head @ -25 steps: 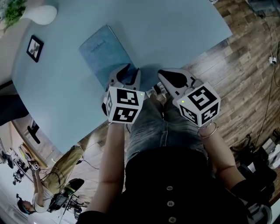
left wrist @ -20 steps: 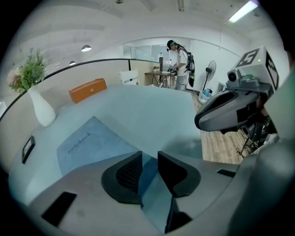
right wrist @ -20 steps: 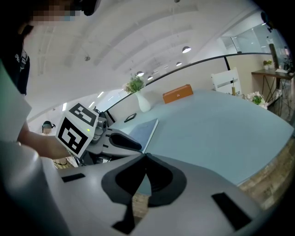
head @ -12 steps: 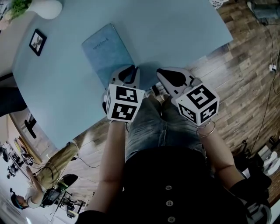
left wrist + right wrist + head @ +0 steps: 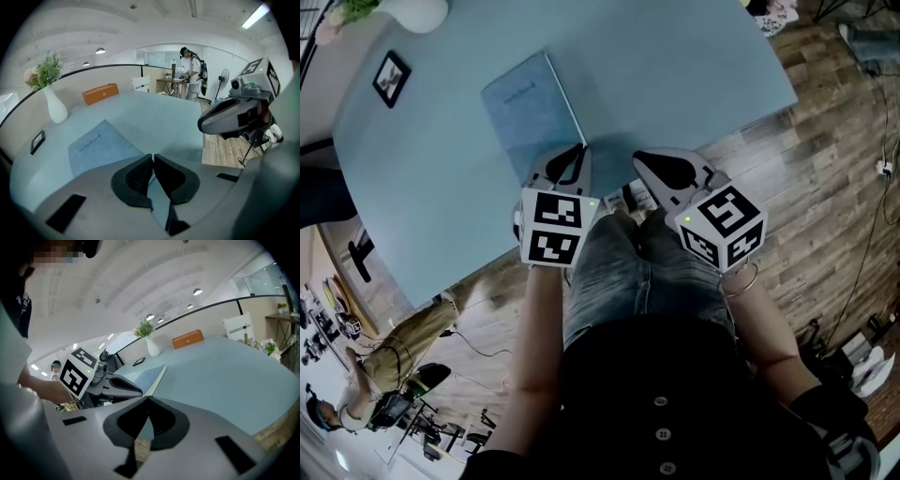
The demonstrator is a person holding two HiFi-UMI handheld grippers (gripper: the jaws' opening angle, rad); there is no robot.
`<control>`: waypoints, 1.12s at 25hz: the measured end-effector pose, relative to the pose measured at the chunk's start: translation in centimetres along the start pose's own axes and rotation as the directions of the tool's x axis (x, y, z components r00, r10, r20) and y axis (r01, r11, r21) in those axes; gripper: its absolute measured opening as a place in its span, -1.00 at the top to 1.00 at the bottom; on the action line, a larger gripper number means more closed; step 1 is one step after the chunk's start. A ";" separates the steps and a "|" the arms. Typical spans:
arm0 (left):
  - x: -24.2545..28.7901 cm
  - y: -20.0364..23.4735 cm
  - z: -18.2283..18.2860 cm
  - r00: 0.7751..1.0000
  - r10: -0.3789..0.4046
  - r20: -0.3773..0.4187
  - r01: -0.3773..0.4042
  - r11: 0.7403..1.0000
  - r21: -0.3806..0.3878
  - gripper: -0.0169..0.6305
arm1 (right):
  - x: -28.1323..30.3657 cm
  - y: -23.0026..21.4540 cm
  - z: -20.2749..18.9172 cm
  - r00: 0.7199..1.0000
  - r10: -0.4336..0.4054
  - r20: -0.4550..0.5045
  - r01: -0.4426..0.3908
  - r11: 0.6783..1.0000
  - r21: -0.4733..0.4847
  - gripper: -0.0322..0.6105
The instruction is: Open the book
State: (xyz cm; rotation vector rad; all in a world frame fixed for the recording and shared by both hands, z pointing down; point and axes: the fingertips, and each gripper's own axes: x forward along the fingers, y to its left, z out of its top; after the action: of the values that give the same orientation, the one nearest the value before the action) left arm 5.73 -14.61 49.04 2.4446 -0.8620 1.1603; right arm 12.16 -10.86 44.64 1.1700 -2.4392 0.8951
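A closed light-blue book [image 5: 532, 112] with "notebook" on its cover [image 5: 96, 146] lies flat on the pale blue table [image 5: 675, 66]. My left gripper [image 5: 577, 152] is shut and empty, its tips just above the book's near right corner [image 5: 152, 157]. To its right, my right gripper [image 5: 641, 159] hovers over the table's near edge, also shut with nothing held [image 5: 147, 399]. The right gripper view shows the book's page edge [image 5: 156, 375] and the left gripper [image 5: 119, 383] beside it.
A white vase with flowers [image 5: 52, 104], a small black picture frame [image 5: 391, 78] and an orange box [image 5: 100, 93] stand at the table's far side. Wooden floor [image 5: 825, 187] lies to the right. A person [image 5: 193, 72] stands in the background.
The head view has shifted a little. Both grippers stay shut near the book's near corner; the left one has drifted slightly left.
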 end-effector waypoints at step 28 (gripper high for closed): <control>-9.9 3.8 2.3 0.944 0.057 0.324 0.006 0.982 -0.190 0.89 | 4.9 6.5 4.3 0.996 0.093 -0.011 -0.093 0.983 -0.157 0.90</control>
State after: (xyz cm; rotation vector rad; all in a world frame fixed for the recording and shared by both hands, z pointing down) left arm -0.14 -14.86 39.95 2.5084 -1.0466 0.6485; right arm 4.03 -13.44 41.15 1.0062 -2.5278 0.7128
